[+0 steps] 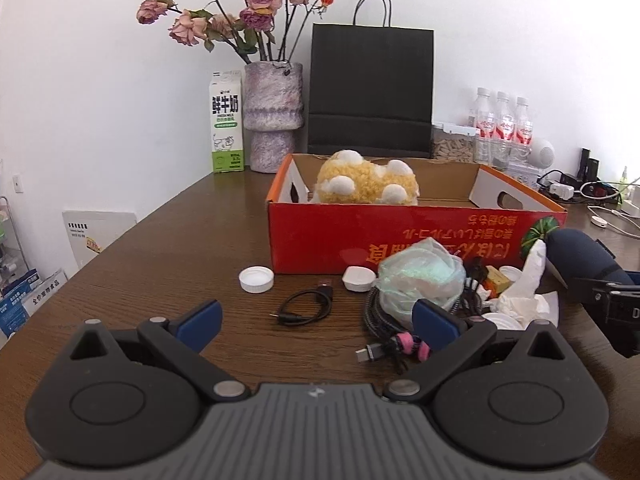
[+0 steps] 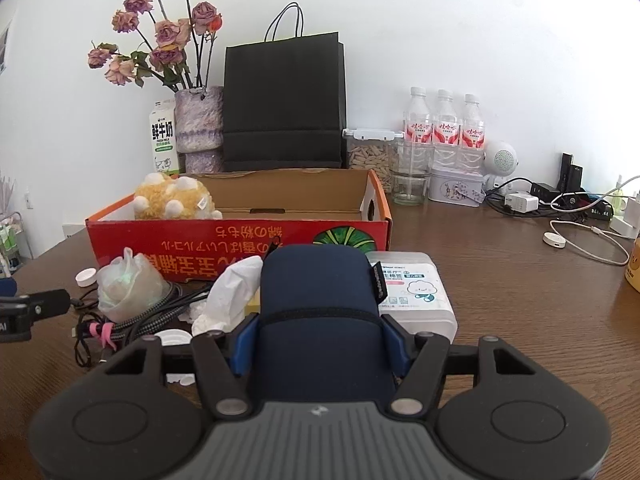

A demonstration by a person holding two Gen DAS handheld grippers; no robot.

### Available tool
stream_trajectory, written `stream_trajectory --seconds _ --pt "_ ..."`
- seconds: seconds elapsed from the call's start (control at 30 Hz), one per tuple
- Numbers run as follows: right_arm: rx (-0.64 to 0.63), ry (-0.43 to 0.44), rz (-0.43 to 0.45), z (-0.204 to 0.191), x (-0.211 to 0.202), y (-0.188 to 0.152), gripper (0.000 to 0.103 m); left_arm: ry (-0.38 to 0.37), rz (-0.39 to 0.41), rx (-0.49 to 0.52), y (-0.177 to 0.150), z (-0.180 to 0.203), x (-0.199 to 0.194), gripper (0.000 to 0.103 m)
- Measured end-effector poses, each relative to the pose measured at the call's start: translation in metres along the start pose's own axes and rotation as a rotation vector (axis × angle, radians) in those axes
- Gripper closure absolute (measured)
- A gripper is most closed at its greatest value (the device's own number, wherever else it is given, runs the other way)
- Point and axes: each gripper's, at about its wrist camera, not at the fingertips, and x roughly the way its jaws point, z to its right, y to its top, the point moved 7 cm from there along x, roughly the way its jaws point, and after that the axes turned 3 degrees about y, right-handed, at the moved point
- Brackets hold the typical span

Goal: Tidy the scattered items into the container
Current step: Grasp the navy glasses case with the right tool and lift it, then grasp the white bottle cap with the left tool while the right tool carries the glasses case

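Note:
A red cardboard box (image 1: 400, 236) (image 2: 200, 236) stands open on the brown table with a yellow plush toy (image 1: 366, 180) (image 2: 172, 198) inside. My left gripper (image 1: 316, 320) is open and empty above the table, near a small black cable (image 1: 304, 306), a white cap (image 1: 256, 279) and a crumpled plastic bag (image 1: 420, 280) (image 2: 128, 284) on braided cables (image 2: 132, 328). My right gripper (image 2: 322, 336) is shut on a navy blue pouch (image 2: 320, 304) (image 1: 580, 256), held in front of the box. Tissue (image 2: 228, 296) and a wipes box (image 2: 412, 288) lie beside it.
Behind the box stand a vase of dried roses (image 1: 272, 116), a milk carton (image 1: 226, 124), a black paper bag (image 1: 372, 92) and three water bottles (image 2: 444, 128). Chargers and white cables (image 2: 580, 220) lie at the right. The table's left edge (image 1: 100, 248) drops to shelves.

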Motion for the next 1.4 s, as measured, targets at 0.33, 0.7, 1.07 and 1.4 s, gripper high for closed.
stream_trajectory --seconds 0.33,0.7,1.07,1.4 --pt "0.017 0.009 0.036 0.010 -0.011 -0.001 0.041 -0.087 -0.064 0.040 0.005 0.048 -0.004 0.002" --pt "0.048 0.019 0.059 0.033 -0.022 -0.003 0.041 -0.120 -0.235 0.009 -0.007 0.083 0.014 0.051" --pt "0.034 0.042 0.074 0.031 -0.027 -0.003 0.041 -0.121 -0.287 -0.026 -0.005 0.093 0.015 0.076" --pt "0.031 0.044 0.077 0.031 -0.028 -0.003 0.041 -0.152 -0.340 -0.058 -0.006 0.100 0.018 0.075"
